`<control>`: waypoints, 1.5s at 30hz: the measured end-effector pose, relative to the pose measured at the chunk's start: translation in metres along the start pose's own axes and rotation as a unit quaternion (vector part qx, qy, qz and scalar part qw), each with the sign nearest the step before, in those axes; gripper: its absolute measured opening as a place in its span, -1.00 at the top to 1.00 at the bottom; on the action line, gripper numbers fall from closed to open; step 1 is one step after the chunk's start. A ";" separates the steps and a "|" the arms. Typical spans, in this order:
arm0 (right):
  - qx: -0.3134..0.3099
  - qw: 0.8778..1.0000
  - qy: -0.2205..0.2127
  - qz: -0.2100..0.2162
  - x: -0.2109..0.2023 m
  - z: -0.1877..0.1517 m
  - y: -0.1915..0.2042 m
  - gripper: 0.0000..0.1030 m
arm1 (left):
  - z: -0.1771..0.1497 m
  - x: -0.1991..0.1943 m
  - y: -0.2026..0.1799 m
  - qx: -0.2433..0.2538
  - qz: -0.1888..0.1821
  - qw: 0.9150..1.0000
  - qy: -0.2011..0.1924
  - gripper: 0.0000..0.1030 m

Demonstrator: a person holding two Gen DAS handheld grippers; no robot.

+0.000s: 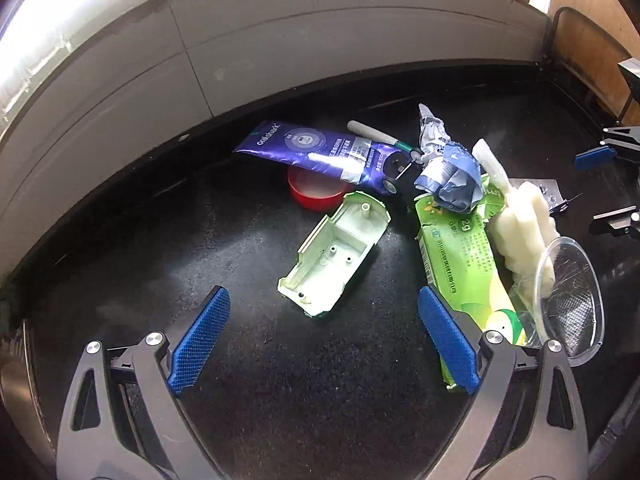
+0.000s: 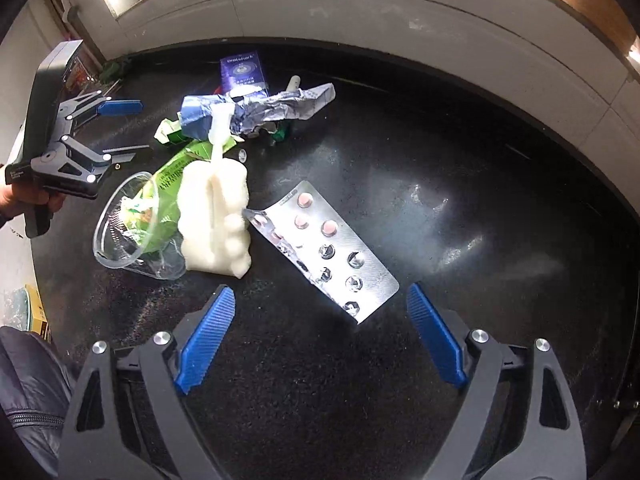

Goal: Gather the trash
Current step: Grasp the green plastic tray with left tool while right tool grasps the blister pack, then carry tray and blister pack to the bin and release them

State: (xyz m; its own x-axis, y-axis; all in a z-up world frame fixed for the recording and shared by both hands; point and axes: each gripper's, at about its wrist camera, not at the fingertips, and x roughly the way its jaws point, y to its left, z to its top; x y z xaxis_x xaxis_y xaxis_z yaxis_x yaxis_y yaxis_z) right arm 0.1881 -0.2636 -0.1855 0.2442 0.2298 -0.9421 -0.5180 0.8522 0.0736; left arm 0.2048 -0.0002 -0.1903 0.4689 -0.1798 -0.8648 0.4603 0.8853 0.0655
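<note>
From the left wrist camera, the left gripper (image 1: 323, 340) hangs over a black, speckled table (image 1: 280, 380). Its two blue pads (image 1: 200, 340) are wide apart and nothing sits between them. Just past them lies a pale green plastic shell shaped like a little tub (image 1: 334, 254), open side up. Behind it a purple toothpaste tube (image 1: 316, 152) rests on top of a round red lid (image 1: 316, 192). To the right is a pile of trash: a crumpled blue and silver wrapper (image 1: 448, 180), a flat green paper carton (image 1: 468, 272), a lumpy white foam piece (image 1: 520, 228) and a clear plastic cup (image 1: 572, 296) lying on its side. The cup touches the foam.

From the right wrist camera, the right gripper (image 2: 320, 336) also has its blue pads spread apart, holding nothing. A silver pill sheet with a few pink pills (image 2: 324, 248) lies just ahead of them, flat on the table. Its far corner touches the white foam piece. The clear cup lies left of the foam. A hand (image 2: 24, 200) holds the left gripper at the far left.
</note>
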 end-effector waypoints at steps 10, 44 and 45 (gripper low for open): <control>-0.105 0.994 0.010 -0.001 0.028 0.012 0.004 -0.09 | 0.023 0.041 0.007 0.037 -0.052 0.998 -0.007 -0.27; 0.007 0.996 -0.090 -0.016 -0.103 -0.023 0.064 0.20 | -0.066 -0.132 -0.082 -0.146 0.026 0.989 0.003 0.36; 0.007 0.996 -0.092 -0.016 -0.103 -0.023 0.066 0.20 | -0.067 -0.134 -0.083 -0.145 0.028 0.989 0.001 0.36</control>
State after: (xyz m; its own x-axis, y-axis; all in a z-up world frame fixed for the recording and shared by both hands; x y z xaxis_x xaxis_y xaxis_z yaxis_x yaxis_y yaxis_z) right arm 0.1099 -0.2421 -0.0913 0.4063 0.2834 -0.8687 -0.4966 0.8665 0.0504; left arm 0.0531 -0.0213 -0.1134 0.4858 -0.1263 -0.8649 0.1977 0.9797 -0.0320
